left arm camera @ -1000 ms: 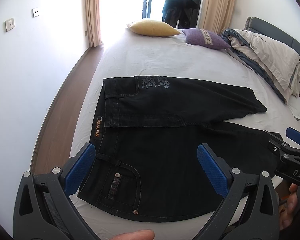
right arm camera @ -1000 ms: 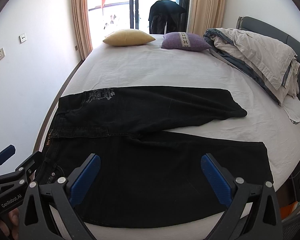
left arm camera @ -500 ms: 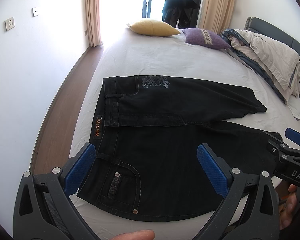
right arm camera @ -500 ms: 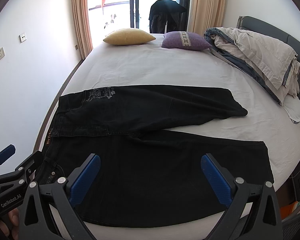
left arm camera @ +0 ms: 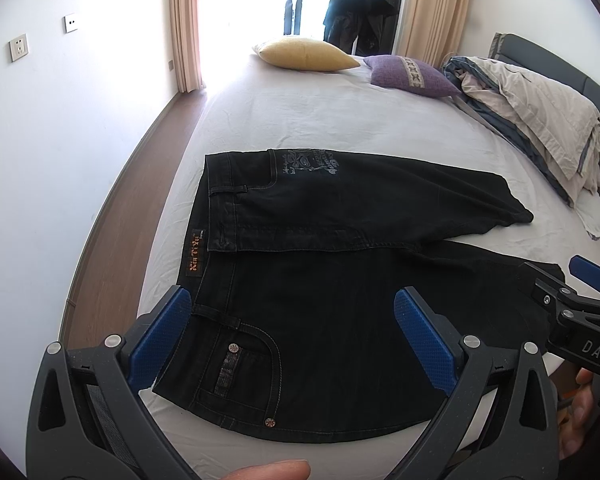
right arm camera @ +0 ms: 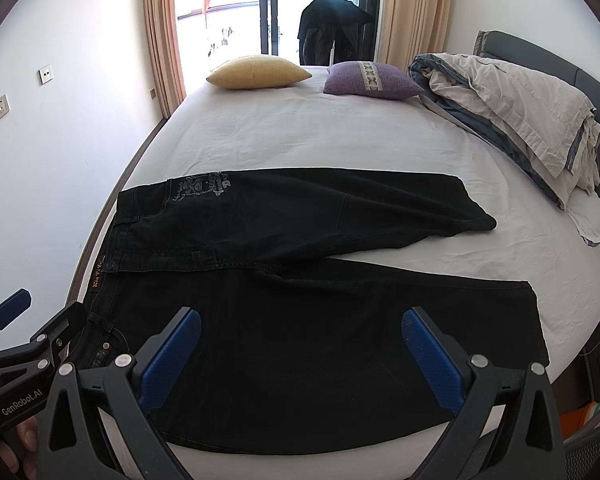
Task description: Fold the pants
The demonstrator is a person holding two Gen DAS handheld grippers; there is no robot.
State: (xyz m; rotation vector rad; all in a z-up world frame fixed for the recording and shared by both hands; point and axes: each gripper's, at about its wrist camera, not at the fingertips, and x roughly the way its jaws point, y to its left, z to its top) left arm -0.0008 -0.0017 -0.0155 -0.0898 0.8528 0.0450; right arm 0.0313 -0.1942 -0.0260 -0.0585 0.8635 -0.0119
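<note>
White-sheeted bed (left arm camera: pixel 300 120) filling most of both views, running from the near edge toward a bright window with curtains. On it, black pants (left arm camera: pixel 340 272) spread flat across the near half: waistband toward the left wall, legs stretching right, far leg angled a little away from the near leg so that a wedge of sheet shows between the two hems. Orange waist label and a riveted front pocket visible at the near left corner; pale embroidery on the far hip.

Along the right side, a heaped beige-and-blue duvet (right arm camera: pixel 512 108) against the dark headboard. At the far end, a yellow pillow (right arm camera: pixel 260 72) and a purple pillow (right arm camera: pixel 372 80) side by side, well apart from the pants.

Left gripper (left arm camera: pixel 292 340) hovering above the pocket and waist end, jaws spread wide, nothing held, blue pads not touching the cloth. Right gripper (right arm camera: pixel 300 356) likewise wide open and empty, poised above the middle of the near leg, hem off to its right. Each gripper visible at the edge of the other's view, both near the bed's front edge. A fingertip (left arm camera: pixel 272 472) showing at the bottom of the left view.
</note>
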